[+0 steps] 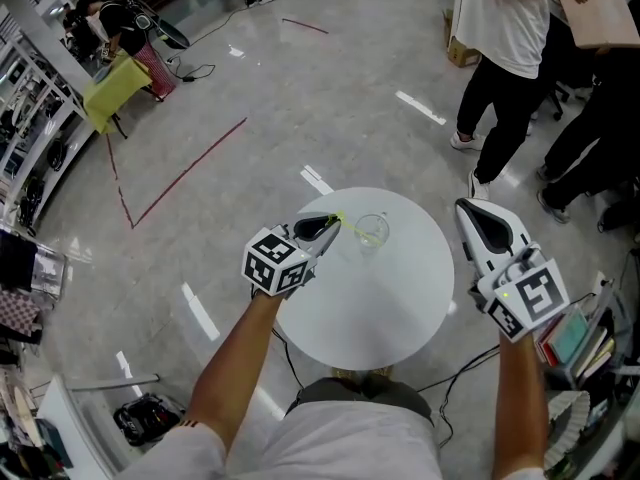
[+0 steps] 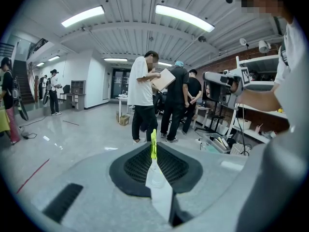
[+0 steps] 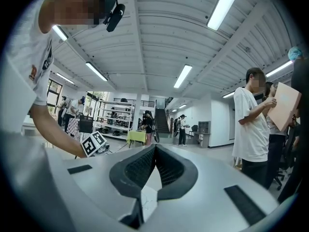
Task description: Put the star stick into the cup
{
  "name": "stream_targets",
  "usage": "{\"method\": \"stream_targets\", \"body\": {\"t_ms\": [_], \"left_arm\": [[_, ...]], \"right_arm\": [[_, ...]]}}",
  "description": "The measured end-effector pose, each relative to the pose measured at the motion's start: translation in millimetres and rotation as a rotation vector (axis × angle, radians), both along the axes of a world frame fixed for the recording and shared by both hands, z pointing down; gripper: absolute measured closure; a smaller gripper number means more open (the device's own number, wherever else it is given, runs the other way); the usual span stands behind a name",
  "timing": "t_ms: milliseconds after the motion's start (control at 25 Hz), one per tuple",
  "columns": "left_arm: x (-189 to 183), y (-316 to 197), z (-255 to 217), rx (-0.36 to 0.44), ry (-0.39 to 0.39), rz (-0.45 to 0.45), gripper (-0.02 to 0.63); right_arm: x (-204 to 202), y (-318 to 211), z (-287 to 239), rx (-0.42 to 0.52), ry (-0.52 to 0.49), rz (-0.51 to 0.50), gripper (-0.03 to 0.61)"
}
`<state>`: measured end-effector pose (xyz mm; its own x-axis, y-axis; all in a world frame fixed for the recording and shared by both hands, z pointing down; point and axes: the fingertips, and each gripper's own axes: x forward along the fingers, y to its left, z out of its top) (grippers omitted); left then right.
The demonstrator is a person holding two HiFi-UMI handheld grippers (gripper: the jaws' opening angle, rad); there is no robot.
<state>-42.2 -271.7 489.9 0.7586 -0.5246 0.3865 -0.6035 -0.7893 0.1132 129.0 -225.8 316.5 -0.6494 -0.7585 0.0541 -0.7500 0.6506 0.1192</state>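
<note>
A clear cup (image 1: 372,231) stands upright on the round white table (image 1: 380,308), near its far edge. My left gripper (image 1: 335,221) hovers just left of the cup, shut on a thin yellow-green stick (image 1: 346,224) whose free end reaches over the cup's rim. In the left gripper view the stick (image 2: 153,141) pokes up between the closed tips of the left gripper (image 2: 153,148). My right gripper (image 1: 468,208) is held up beyond the table's right edge, shut with nothing in it. Its closed, empty tips (image 3: 155,148) show in the right gripper view. The stick's star end is not discernible.
Several people stand on the glossy floor beyond the table at the right (image 1: 510,28). A shelf with books (image 1: 575,338) sits close at the right. Cables and a dark bag (image 1: 145,418) lie on the floor at the lower left. Red tape lines (image 1: 190,168) mark the floor.
</note>
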Motion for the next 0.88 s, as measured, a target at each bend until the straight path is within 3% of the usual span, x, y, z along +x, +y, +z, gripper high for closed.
{"method": "stream_targets", "body": {"t_ms": [280,400,560,880], "left_arm": [[-8.1,-2.0,8.4,-0.005,-0.044,-0.019,0.580],[-9.9,-1.5,10.5,-0.010,-0.053,-0.031,0.486],[-15.0,-1.3,10.2,0.003,-0.065,-0.046,0.426],[-28.0,-2.6,-4.8,0.057,-0.070,-0.084,0.405]], "right_arm": [[-1.1,-1.8,1.1,-0.004,0.002,-0.007,0.568],[0.2,-0.8,1.3,-0.006,0.002,-0.008,0.568],[-1.6,1.1,1.8,-0.004,0.003,-0.011,0.568],[-3.1,5.5,2.1,0.000,0.002,-0.011,0.568]]}}
